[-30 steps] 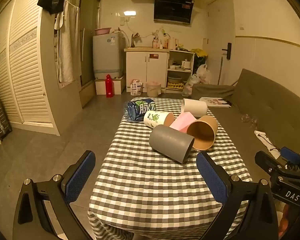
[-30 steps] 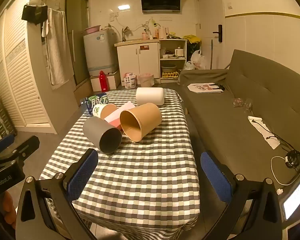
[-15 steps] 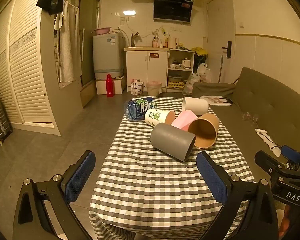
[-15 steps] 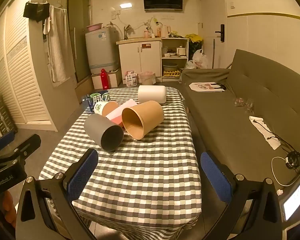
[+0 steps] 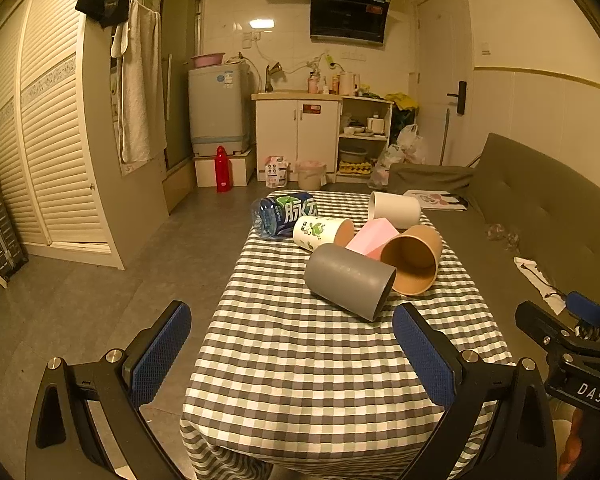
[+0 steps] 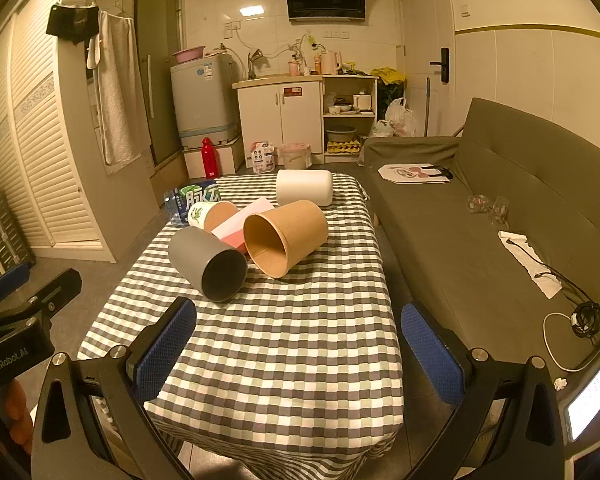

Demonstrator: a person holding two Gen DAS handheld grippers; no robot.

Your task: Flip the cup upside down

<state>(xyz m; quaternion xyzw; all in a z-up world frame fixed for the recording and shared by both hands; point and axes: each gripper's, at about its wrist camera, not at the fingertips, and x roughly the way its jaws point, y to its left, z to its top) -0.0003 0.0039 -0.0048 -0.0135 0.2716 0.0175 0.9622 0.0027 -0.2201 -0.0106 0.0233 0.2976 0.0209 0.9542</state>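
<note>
Grey cup (image 5: 349, 280) lies sideways on checked table (image 5: 300, 360) (brown cup (image 5: 414, 258) touching); left hand-held gripper (image 5: 292, 352) and right hand-held gripper (image 6: 300, 348) hover wide, holding nothing.

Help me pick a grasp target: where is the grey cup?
Grey cup lies on its side mid-table on the checked tablecloth, nearest both cameras, left of the brown paper cup.

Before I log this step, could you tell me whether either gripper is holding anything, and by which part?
Nothing is held. The left gripper and right gripper are both open, short of the grey cup lying on its side.
</note>
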